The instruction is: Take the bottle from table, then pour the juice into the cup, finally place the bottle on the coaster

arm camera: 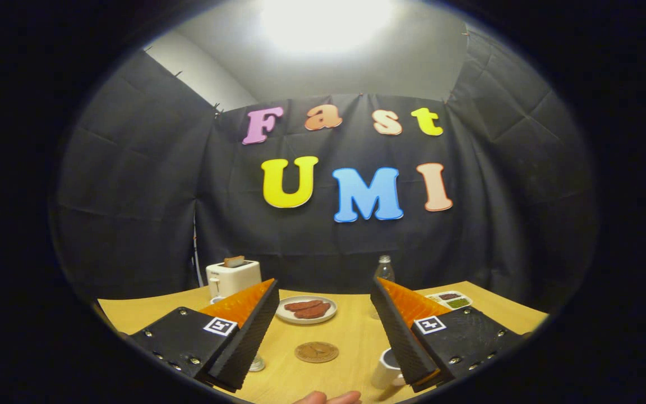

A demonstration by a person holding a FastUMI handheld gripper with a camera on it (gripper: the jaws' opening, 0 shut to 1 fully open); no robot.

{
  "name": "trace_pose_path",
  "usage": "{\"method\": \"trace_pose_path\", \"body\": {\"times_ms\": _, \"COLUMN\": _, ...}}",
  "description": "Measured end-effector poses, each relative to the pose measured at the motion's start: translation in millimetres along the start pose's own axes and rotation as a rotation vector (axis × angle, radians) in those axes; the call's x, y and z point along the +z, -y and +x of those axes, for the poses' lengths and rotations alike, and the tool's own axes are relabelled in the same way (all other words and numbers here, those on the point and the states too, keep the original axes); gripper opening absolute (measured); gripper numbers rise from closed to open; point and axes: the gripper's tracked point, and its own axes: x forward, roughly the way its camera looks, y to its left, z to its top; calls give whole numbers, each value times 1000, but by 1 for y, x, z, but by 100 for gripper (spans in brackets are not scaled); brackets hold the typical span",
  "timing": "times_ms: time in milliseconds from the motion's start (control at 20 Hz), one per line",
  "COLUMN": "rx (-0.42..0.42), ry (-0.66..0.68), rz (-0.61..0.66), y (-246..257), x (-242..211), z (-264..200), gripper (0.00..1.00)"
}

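My gripper [323, 289] is open, its two fingers spread wide above the wooden table [351, 331] with nothing between them. A clear bottle [384, 270] with a pale cap stands upright beyond the right finger, its lower part hidden behind that finger. A round brown coaster [316, 352] lies flat on the table between the fingers, nearer than the plate. A white cup [386, 368] stands beside the right finger, partly hidden by it.
A white plate of sausages [307, 309] sits beyond the coaster. A white toaster [233, 276] with a slice of toast stands at the back left. A divided tray [450, 299] with sauces lies back right. A hand [327, 398] shows at the near table edge.
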Motion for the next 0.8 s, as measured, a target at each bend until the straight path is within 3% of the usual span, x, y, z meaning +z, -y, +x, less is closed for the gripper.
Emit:
{"method": "trace_pose_path", "body": {"times_ms": 350, "rx": 167, "ry": -78, "rz": -12, "y": -87, "x": -54, "z": 19, "gripper": 99}}
{"method": "trace_pose_path", "body": {"times_ms": 800, "rx": 171, "ry": -208, "rz": -27, "y": -111, "x": -124, "z": 52, "gripper": 99}}
